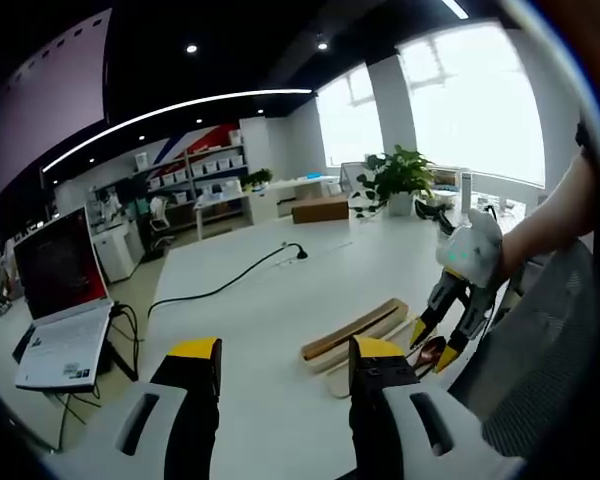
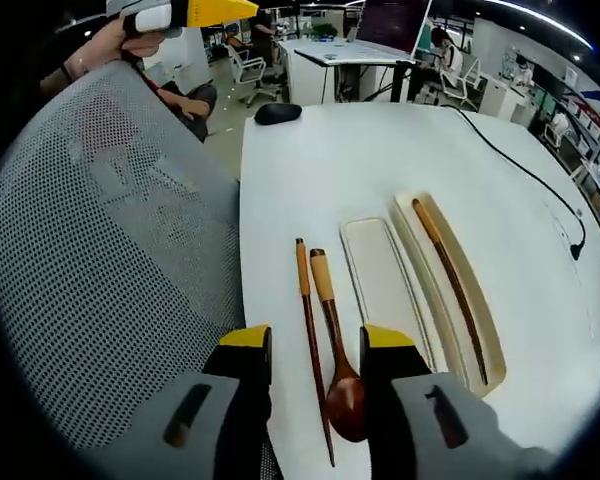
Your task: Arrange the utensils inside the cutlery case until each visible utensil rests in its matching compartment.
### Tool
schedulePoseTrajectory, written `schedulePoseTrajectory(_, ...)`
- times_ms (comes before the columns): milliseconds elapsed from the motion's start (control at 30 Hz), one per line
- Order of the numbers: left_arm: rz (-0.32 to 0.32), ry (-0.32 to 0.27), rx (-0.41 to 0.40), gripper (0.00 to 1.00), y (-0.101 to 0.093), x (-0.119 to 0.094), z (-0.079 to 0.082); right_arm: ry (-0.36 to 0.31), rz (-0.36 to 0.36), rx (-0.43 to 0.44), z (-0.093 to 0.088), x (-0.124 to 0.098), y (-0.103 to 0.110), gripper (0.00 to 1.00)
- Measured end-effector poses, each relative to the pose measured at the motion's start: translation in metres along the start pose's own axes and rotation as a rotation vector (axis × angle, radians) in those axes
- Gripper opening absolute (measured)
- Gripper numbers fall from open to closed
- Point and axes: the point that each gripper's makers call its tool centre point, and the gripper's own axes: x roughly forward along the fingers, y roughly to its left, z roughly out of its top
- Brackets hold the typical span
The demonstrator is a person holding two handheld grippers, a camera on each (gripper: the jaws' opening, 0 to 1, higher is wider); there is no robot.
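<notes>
In the right gripper view, the right gripper hung over the near edge of the white counter with its fingers spread apart and holding nothing. Between them lay a wooden spoon, its bowl near the fingers and its pale handle pointing away. A chopstick lay on the counter just left of the spoon, roughly parallel to it. Right of both sat the cream case; its flat lid-like half was bare, and a second chopstick rested in the long trough beside it. A mesh chair back stood left of the counter.

In the left gripper view, the left gripper hovered above the counter, fingers parted and empty. The case lay ahead, with the right gripper poised at its right end. A black cable ran across the counter.
</notes>
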Motion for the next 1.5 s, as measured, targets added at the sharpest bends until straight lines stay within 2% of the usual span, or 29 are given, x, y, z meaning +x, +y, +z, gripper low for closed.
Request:
schedulePoseTrajectory(133,-0.003,0.005,0.008,0.52,-0.001,0.000,-0.001,0.025,0.034,-0.008,-0.005,0.005,0.007,0.28)
schedulePoseTrajectory(467,0.000,0.003,0.002,0.53,0.000,0.000,-0.001,0.081,0.099,-0.005,-0.017,0.021,0.015,0.28)
schedulePoseTrajectory(633,-0.002,0.003,0.000,0.52,0.000,0.000,-0.001,0.126,0.109,-0.020,-0.025,0.027,0.015,0.23)
schedulePoseTrajectory(967,-0.006,0.004,0.000,0.52,-0.001,0.001,-0.001,0.180,0.113,-0.056,-0.032,0.035,0.012,0.23)
schedulePoseTrajectory(1100,-0.007,0.005,-0.001,0.52,-0.001,0.001,-0.001,0.181,0.107,-0.066,-0.030,0.035,0.010,0.20)
schedulePoseTrajectory(1200,-0.007,0.004,-0.002,0.52,0.000,0.001,-0.001,0.208,0.076,-0.149,-0.031,0.036,0.004,0.15)
schedulePoseTrajectory(1333,-0.008,0.005,-0.001,0.52,-0.001,0.001,-0.001,0.233,0.051,-0.203,-0.030,0.039,0.000,0.10)
schedulePoseTrajectory(1500,-0.008,0.009,0.000,0.52,-0.001,0.001,-0.002,0.216,0.057,-0.193,-0.028,0.039,-0.001,0.09)
